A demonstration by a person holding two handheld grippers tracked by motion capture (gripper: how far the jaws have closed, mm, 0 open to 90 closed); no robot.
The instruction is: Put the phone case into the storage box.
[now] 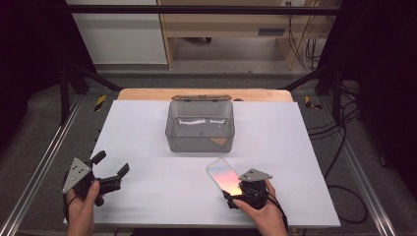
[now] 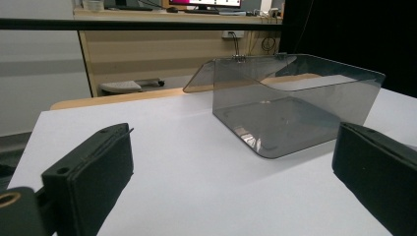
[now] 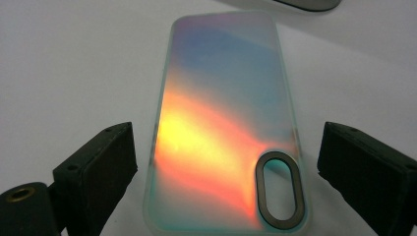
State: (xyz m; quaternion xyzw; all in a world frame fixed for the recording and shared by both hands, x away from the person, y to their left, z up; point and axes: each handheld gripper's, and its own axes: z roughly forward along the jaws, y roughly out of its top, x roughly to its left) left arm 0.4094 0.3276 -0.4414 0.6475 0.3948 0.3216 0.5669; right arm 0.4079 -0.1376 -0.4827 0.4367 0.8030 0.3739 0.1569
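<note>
**Phone case flat on table, between open right jaws**

High view: The case (image 1: 224, 176), iridescent pink-orange, is seen lying flat on the white table (image 1: 147, 128), near the front edge and right of centre. The right gripper (image 1: 244, 192) is held just behind its near end. The left gripper (image 1: 110, 166) is held well apart at the front left, jaws spread, nothing between them. A smoky clear box (image 1: 200, 132) with its lid tipped back is placed at the table's middle, beyond the case and apart from it.

Left gripper view: Both jaws are seen wide apart over bare table. The box (image 2: 295, 105) is seen ahead and to the right, its lid hinged open at the back.

Right gripper view: The case (image 3: 226, 132) is seen lying flat between the jaws, camera cut-out at the near end. The jaws are parted; a gap is visible between each pad and the case's edges, so nothing is clamped. The box's rim is glimpsed at the top edge.
</note>
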